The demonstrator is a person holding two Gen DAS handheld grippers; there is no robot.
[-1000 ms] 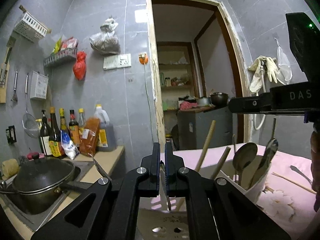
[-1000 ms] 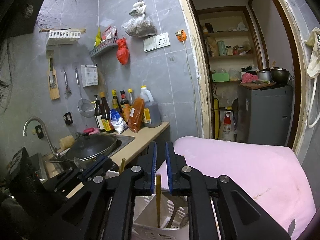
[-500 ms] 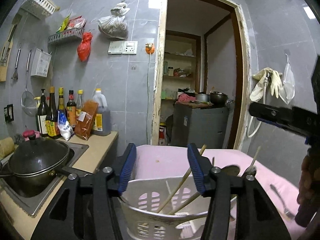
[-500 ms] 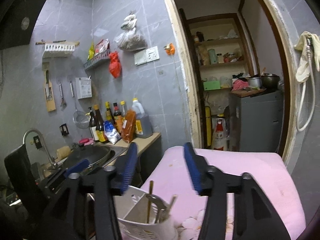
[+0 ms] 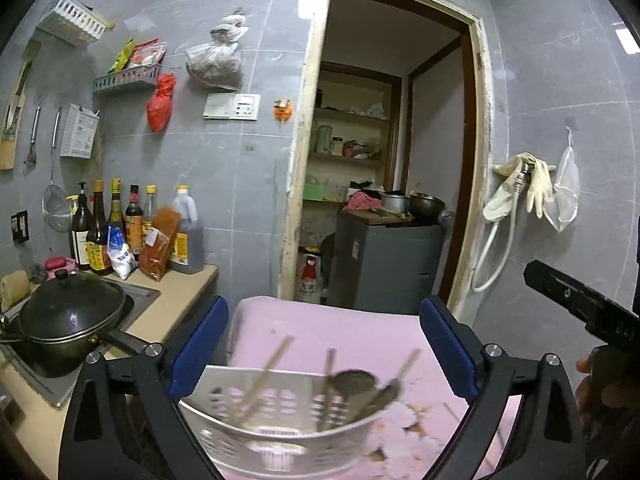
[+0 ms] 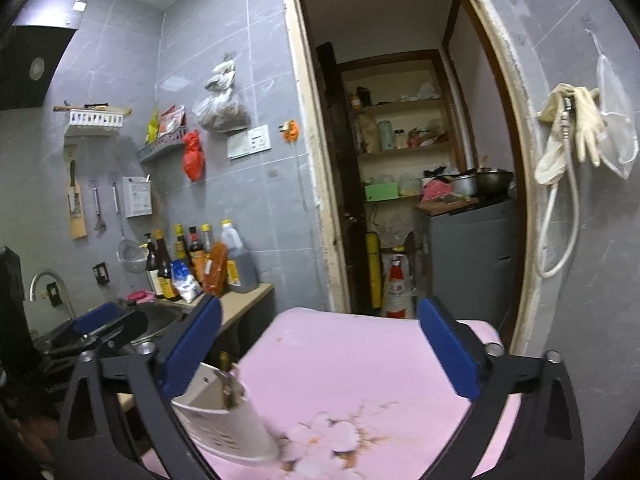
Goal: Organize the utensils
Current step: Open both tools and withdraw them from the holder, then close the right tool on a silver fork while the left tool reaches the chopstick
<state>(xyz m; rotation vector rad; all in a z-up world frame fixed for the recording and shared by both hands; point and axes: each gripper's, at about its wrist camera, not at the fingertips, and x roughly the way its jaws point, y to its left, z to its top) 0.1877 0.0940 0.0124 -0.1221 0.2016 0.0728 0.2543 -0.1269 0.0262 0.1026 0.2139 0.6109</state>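
A white slotted utensil basket [image 5: 280,428] stands on the pink flowered tablecloth [image 5: 360,332]. In it are wooden chopsticks [image 5: 262,374] and metal spoons [image 5: 354,380], blurred. My left gripper [image 5: 324,350] hangs just above and behind the basket. Its jaws are opening wide, with nothing between the blue pads [image 5: 198,346]. In the right wrist view the basket [image 6: 228,424] sits at the lower left with a chopstick tip [image 6: 224,360] poking out. My right gripper [image 6: 320,350] is over the pink cloth [image 6: 360,360], its jaws also opening, with nothing in them.
A black lidded pot [image 5: 68,320] sits in the sink on the left, with sauce bottles [image 5: 120,232] behind it on the counter. Past the table are a doorway and a grey cabinet [image 5: 384,260]. Gloves and a hose [image 5: 516,188] hang on the right wall.
Both grippers went from shut on thin utensils to wide open, leaving the utensils in the basket. Both rose and pulled back; the basket now sits lower in each view.
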